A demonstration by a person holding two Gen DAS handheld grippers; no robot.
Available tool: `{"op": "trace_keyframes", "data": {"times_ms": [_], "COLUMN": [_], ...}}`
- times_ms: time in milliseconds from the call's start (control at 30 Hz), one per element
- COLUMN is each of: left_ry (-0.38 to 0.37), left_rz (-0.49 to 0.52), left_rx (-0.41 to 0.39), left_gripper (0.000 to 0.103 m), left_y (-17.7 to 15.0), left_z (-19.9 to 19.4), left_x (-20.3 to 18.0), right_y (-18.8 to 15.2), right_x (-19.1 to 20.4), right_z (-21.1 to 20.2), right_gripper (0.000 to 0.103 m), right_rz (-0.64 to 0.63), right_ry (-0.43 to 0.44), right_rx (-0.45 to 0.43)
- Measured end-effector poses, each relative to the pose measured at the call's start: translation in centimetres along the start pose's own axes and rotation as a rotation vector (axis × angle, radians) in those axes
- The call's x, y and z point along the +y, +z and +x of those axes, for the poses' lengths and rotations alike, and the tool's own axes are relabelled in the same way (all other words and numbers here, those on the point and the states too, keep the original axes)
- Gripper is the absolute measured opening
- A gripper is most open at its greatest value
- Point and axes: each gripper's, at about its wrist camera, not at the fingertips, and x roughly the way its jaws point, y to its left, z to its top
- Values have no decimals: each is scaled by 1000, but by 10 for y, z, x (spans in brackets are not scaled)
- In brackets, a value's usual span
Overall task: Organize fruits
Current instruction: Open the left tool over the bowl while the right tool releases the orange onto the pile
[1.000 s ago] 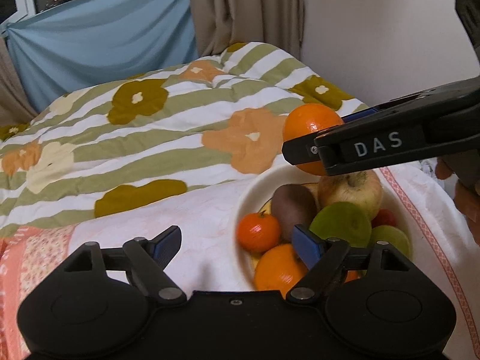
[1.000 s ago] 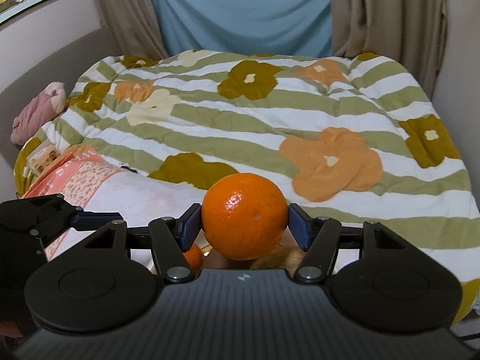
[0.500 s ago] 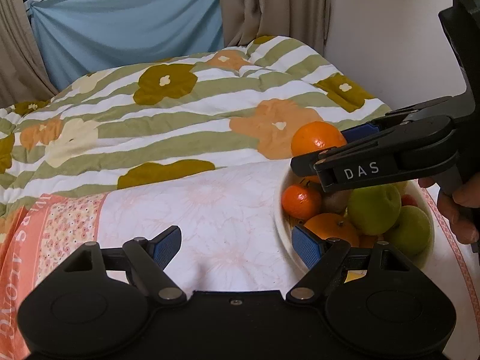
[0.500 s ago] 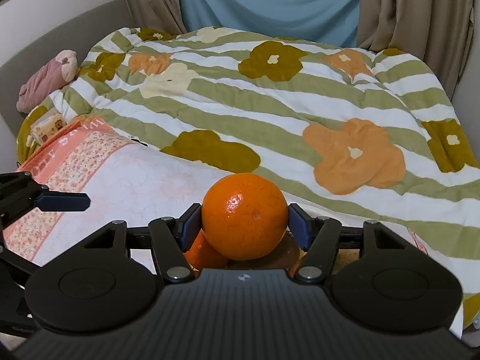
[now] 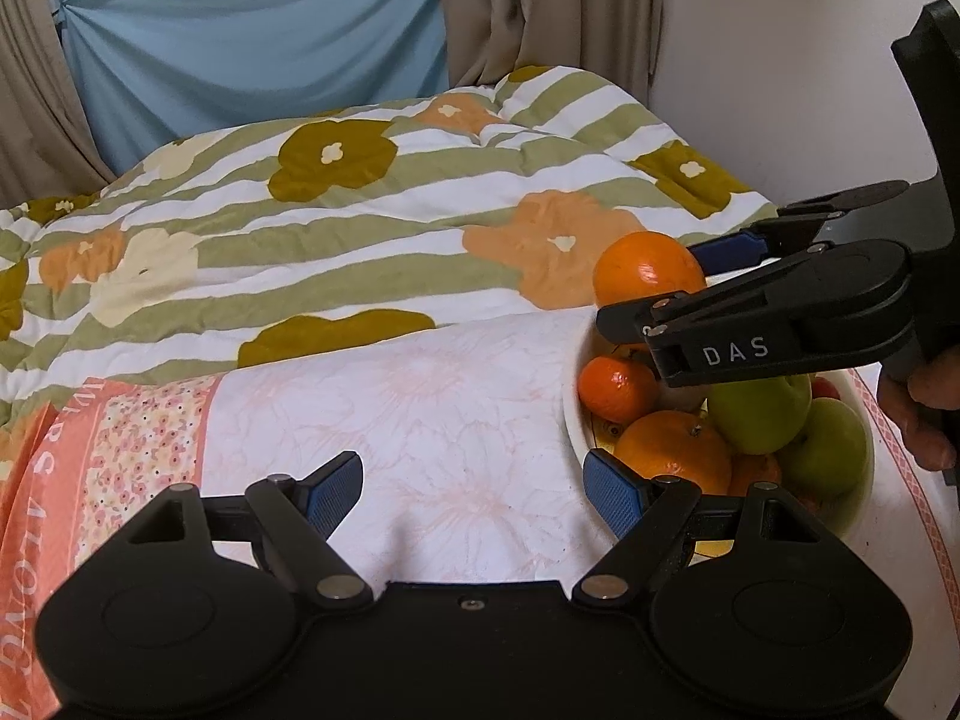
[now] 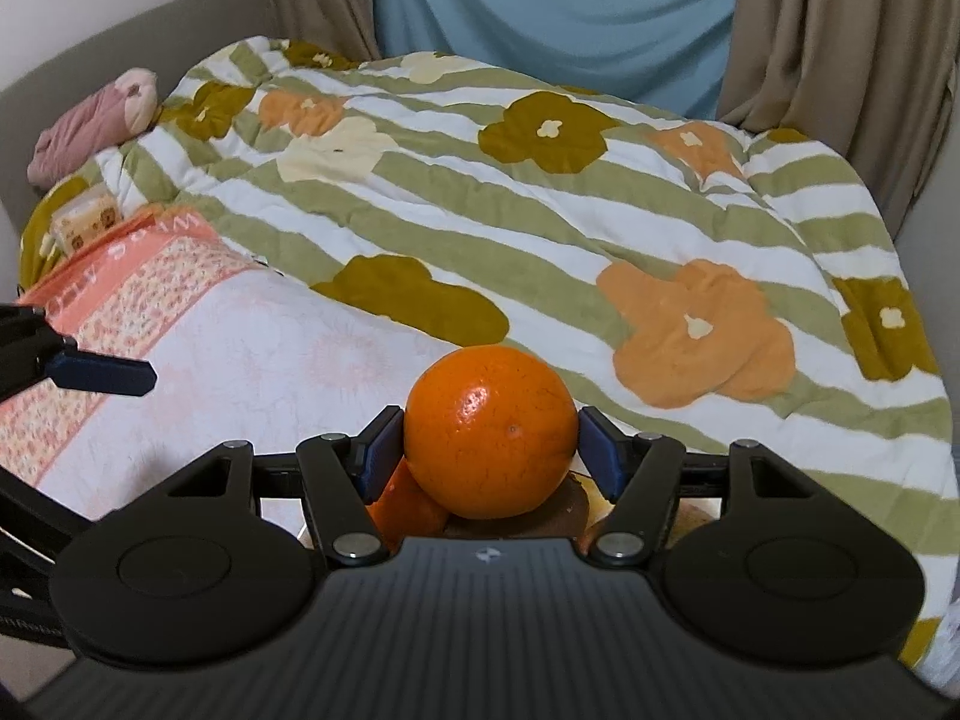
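My right gripper (image 6: 489, 450) is shut on a large orange (image 6: 489, 429) and holds it just above the far left rim of the white fruit bowl (image 5: 573, 414). The held orange also shows in the left wrist view (image 5: 648, 267), with the right gripper (image 5: 654, 282) around it. The bowl holds a small tangerine (image 5: 615, 390), another orange (image 5: 672, 450) and two green apples (image 5: 759, 414). My left gripper (image 5: 474, 489) is open and empty, low over the white floral cloth (image 5: 420, 420), left of the bowl.
The cloth has an orange patterned border (image 5: 120, 438) on the left. Behind it lies a green-striped flowered quilt (image 5: 360, 210) on a bed. A pink plush (image 6: 90, 126) and a small box (image 6: 81, 222) sit at the far left. A wall stands to the right.
My left gripper has pulled back to the left, off the bowl and over the cloth. My right gripper, still holding the orange, has come lower over the bowl's rim.
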Motion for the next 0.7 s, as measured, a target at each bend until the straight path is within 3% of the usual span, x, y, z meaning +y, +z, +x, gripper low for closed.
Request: {"op": "trace_keyframes", "data": {"times_ms": [333,467,700], "left_ry": [2,3,3], "left_rz": [-15,-13,-29], "left_rx": [9,14,-5], "left_gripper": [84,84,84], "left_y": [-2,-4,-3], "left_z": [0,-2,-16], "left_x": [3,5,10], "right_y": [-6,-6,-4], "right_x": [2,1,3], "right_z": [3,-10,-35], "right_gripper": [80,88,89], "right_rz": [1,17,34], "right_ry": [-1,-16,-43], "right_rx": [11,-25,-61]}}
